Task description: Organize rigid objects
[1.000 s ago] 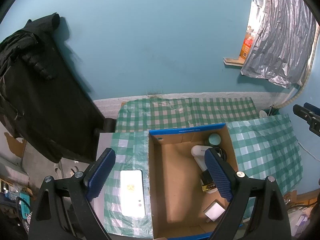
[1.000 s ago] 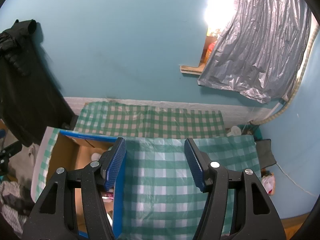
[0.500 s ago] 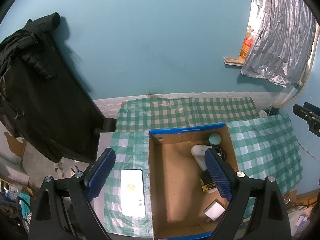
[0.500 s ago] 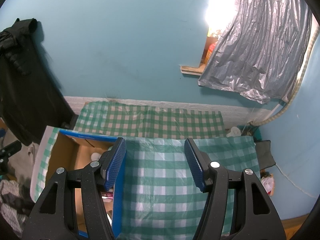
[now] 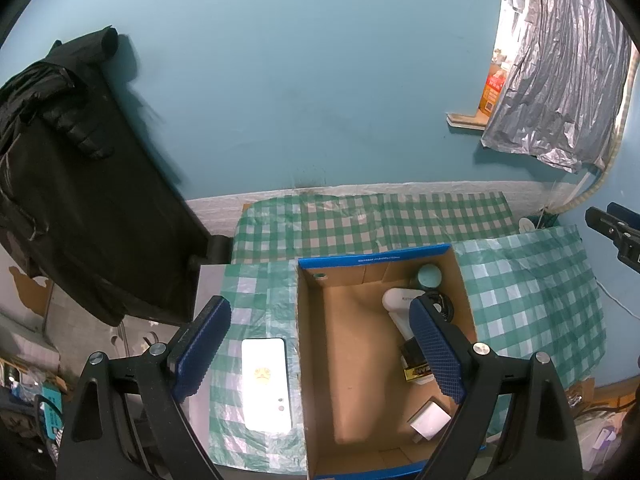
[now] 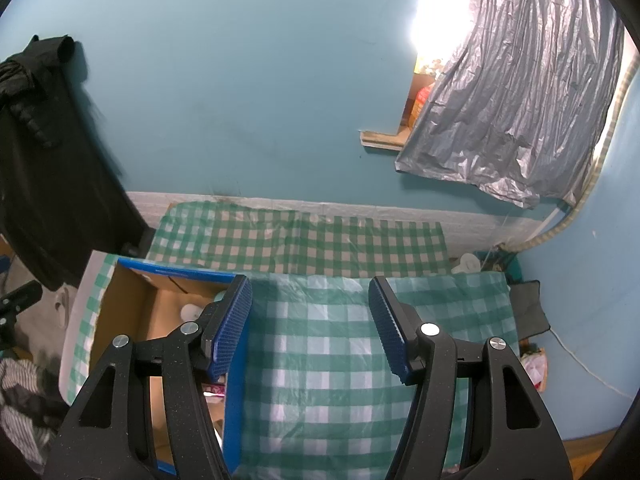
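Two tools hung above the worktop (image 5: 532, 300) with its green-checked cover, and I took the cardboard box (image 5: 348, 360) with the blue rim as my landmark. My left tool (image 5: 320, 356) stood spread wide and empty, one finger over the box's right half, the other outside its left wall. Just left of the box a white phone (image 5: 266, 384) lay flat on the cover. Inside the box, along its right wall, I saw a teal round lid (image 5: 430, 275) at the far corner, a white bottle (image 5: 400, 308) lying nearer, a dark small pack (image 5: 414, 364) and a white charger (image 5: 430, 424). My right tool (image 6: 310, 328) was also spread, holding nothing, right of the box over bare cover.
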{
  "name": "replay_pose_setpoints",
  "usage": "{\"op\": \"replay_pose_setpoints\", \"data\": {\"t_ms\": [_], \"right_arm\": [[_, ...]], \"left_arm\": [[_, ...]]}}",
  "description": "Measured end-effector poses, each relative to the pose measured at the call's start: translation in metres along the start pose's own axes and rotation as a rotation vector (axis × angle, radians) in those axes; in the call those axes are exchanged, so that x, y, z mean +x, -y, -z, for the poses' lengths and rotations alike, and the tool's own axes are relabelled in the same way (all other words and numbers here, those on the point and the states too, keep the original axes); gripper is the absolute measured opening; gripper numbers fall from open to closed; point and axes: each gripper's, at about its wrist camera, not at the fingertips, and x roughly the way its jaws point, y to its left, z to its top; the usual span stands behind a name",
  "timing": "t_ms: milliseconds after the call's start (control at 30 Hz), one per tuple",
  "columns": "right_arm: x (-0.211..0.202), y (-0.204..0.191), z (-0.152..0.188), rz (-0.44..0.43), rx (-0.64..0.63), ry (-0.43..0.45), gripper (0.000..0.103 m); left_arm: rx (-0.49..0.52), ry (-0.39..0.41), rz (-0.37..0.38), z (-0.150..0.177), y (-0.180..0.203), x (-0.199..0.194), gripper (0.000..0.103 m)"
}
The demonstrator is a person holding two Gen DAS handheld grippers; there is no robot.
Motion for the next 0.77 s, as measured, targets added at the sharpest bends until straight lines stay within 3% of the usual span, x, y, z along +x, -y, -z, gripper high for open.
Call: {"op": "replay_pose_setpoints", "data": {"t_ms": [767], "right_arm": [[-0.0006, 0.0026, 0.0019, -0.003, -0.010, -0.010, 0.061]], "left_arm": [[0.002, -0.007, -0.012, 0.0020, -0.0015, 0.0017, 0.092]]}}
